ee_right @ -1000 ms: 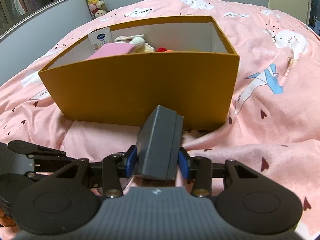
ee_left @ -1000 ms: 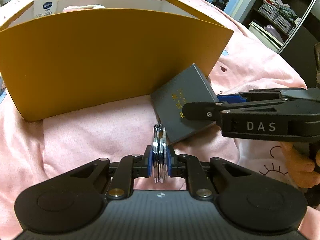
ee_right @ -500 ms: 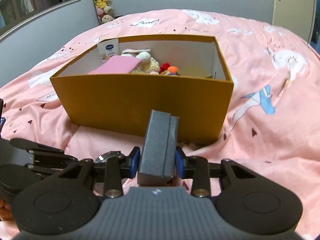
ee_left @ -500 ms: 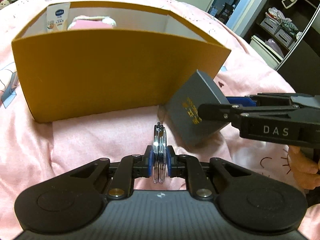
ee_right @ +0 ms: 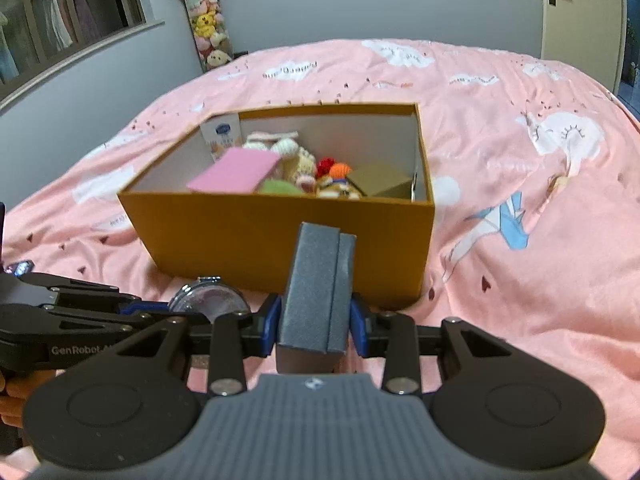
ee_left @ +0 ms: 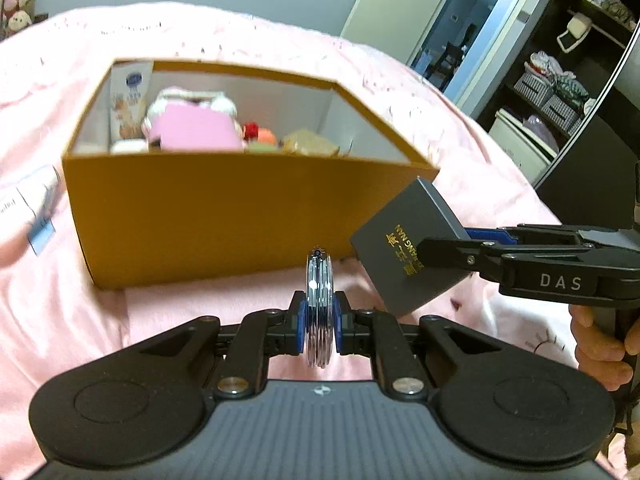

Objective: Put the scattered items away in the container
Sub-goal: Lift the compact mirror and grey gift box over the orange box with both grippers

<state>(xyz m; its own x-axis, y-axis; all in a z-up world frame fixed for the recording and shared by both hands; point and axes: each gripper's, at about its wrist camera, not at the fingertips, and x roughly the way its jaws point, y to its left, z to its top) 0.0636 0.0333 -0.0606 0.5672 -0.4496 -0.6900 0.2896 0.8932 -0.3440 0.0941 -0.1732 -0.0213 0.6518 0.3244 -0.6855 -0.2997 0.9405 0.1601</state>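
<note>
Both grippers loaded, short of the orange box [ee_right: 280, 236].

Left gripper [ee_left: 319, 326] clamped on a round clear disc [ee_left: 319, 304], held on edge, long axis upright. Right gripper [ee_right: 316, 322] clamped on a grey case [ee_right: 318, 284], long axis pointing ahead toward the box. Beneath, pink printed bedspread [ee_right: 520, 152]; grey walls, plush toys in the corner [ee_right: 206, 28].
</note>
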